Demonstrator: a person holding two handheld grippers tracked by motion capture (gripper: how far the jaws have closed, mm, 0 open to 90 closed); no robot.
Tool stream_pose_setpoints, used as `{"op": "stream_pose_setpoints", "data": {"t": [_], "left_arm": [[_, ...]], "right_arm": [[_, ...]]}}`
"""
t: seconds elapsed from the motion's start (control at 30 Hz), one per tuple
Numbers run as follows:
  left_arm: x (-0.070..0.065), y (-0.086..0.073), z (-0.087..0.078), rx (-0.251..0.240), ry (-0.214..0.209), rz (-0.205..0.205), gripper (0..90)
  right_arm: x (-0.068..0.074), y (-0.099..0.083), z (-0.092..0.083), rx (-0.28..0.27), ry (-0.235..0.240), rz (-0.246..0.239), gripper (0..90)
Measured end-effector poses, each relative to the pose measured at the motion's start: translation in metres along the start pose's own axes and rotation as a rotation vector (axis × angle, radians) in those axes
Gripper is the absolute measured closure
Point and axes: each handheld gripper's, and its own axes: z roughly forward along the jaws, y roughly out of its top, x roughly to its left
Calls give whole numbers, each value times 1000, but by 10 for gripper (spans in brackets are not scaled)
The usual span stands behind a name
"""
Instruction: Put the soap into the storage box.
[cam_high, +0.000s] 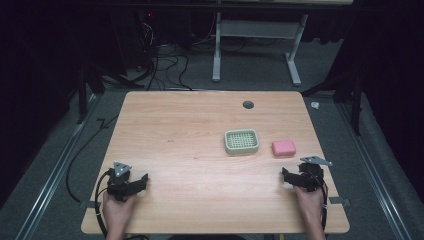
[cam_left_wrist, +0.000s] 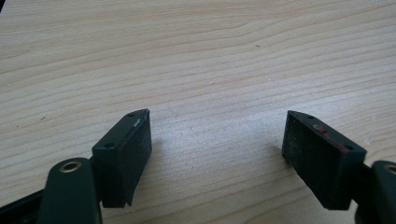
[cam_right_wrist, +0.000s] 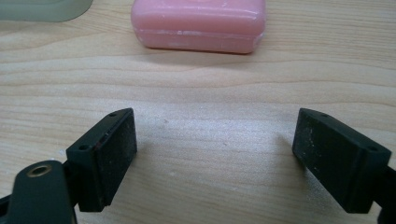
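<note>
- The pink soap bar (cam_high: 283, 147) lies flat on the wooden table (cam_high: 190, 125), right of centre in the high view; in the right gripper view it sits at the top middle of the frame (cam_right_wrist: 198, 25).
- Just to its left, apart from it, stands a pale green soap dish (cam_high: 242, 141) with a slotted grid top; its corner peeks in at the upper left of the right gripper view (cam_right_wrist: 44, 9).
- The right gripper (cam_high: 289, 178) rests at the lower right of the high view, near the soap, its jaws spread wide with bare wood between them (cam_right_wrist: 215, 158).
- The left gripper (cam_high: 139, 183) sits at the lower left, well apart from both things, jaws likewise spread wide and holding nothing (cam_left_wrist: 217, 158).
</note>
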Motion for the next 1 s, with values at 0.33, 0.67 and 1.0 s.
{"op": "stream_pose_setpoints", "data": {"t": [0.33,0.67,1.0], "left_arm": [[0,0,0,0,0,0,245],[0,0,0,0,0,0,245],[0,0,0,-1,0,-1,245]], "right_arm": [[1,5,-8,-30,16,32,145],[4,19,-13,-64,18,38,128],[9,35,-11,-78,22,18,123]]}}
